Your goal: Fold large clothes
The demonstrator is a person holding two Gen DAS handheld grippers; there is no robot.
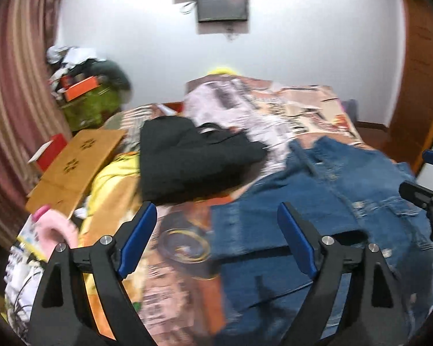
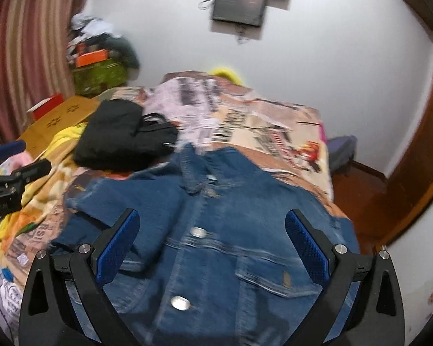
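lying flat on the patterned bedspread (image 2: pixel 274 132), the denim jacket (image 2: pixel 216 230) spreads front-up beneath and between the wide jaws of the right gripper (image 2: pixel 213 242). the left gripper (image 1: pixel 216 236), jaws also wide and holding nothing, hangs over the jacket's sleeve edge, with a black garment (image 1: pixel 193 158) just beyond its tips.

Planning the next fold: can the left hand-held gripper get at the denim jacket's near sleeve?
Probably yes: the left hand-held gripper is open just above the denim jacket, with nothing lying on that sleeve.
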